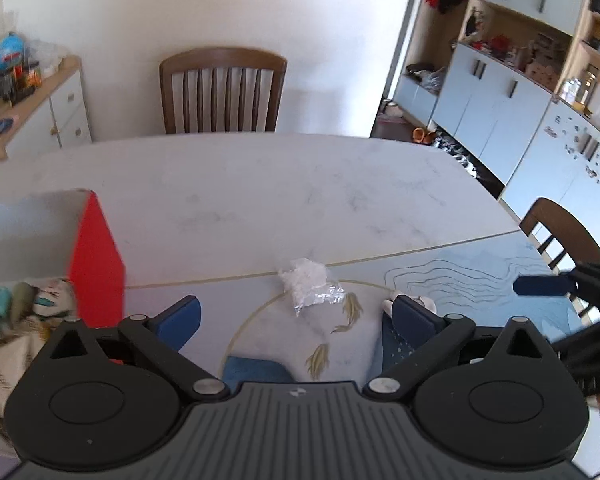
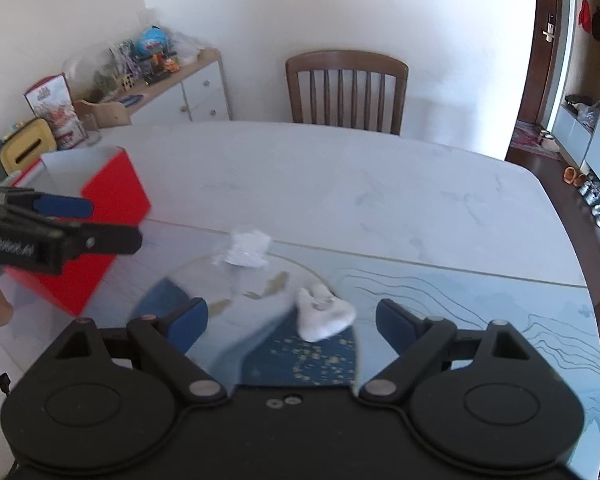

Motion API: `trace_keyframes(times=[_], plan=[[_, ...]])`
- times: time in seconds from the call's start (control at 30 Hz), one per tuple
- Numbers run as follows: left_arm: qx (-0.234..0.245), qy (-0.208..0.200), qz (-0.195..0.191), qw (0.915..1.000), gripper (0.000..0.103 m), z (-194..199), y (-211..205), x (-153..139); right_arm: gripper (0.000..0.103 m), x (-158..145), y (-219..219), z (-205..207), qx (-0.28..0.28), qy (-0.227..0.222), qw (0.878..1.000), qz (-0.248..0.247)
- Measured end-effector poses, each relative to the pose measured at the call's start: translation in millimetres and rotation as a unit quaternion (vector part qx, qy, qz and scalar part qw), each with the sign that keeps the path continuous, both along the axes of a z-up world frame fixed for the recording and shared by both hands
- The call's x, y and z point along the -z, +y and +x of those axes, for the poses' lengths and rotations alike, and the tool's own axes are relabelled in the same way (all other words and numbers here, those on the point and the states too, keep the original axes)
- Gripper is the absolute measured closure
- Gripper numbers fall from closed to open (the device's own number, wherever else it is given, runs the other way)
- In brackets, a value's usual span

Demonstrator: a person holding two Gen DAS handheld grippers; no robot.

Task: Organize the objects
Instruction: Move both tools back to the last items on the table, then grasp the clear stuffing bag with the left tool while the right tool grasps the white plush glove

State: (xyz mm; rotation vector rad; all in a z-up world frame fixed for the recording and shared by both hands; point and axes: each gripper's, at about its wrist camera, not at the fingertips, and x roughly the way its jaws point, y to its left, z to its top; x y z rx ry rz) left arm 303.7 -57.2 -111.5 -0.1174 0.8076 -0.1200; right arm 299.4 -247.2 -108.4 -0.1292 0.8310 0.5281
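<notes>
A crumpled clear plastic bag with white stuff (image 1: 310, 286) lies on the patterned mat (image 1: 480, 276), just ahead of my open, empty left gripper (image 1: 296, 316). The bag also shows in the right wrist view (image 2: 246, 249). A small white object (image 2: 324, 317) lies on the mat between the fingers of my open right gripper (image 2: 292, 324), apart from both pads; in the left wrist view only its edge (image 1: 424, 302) peeks out behind the right finger. A red-sided open box (image 1: 96, 256) stands at the left, with several items inside (image 1: 28, 300). It also shows in the right wrist view (image 2: 100, 232).
The marble table (image 1: 260, 184) stretches ahead, with a wooden chair (image 1: 220, 88) behind it and another chair (image 1: 560, 232) at the right. A sideboard with toys (image 2: 160, 80) stands at the far left. Cabinets (image 1: 500, 100) line the right wall.
</notes>
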Motion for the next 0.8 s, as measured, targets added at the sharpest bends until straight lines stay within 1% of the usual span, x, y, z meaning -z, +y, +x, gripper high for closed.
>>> trace_keyframes(times=[0.1, 0.37, 0.5, 0.7, 0.8], plan=[[-0.007, 0.003, -0.001, 1.0000, 0.001, 15, -6, 13, 0.013, 13, -2, 5, -0.004, 0.002, 1.000, -0.008], [-0.016, 0.008, 0.018, 0.9997, 0.001, 50, -34, 40, 0.013, 39, -3, 23, -0.012, 0.010, 1.000, -0.018], [-0.023, 0.010, 0.035, 0.9991, 0.001, 63, -44, 51, 0.014, 50, -3, 34, -0.017, 0.016, 1.000, -0.019], [-0.033, 0.022, 0.040, 0.9984, 0.001, 80, -49, 68, 0.014, 64, 0, 46, -0.023, 0.026, 0.999, -0.018], [-0.046, 0.024, 0.053, 0.9973, 0.001, 84, -52, 75, 0.015, 72, 4, 51, -0.026, 0.031, 0.999, -0.022]])
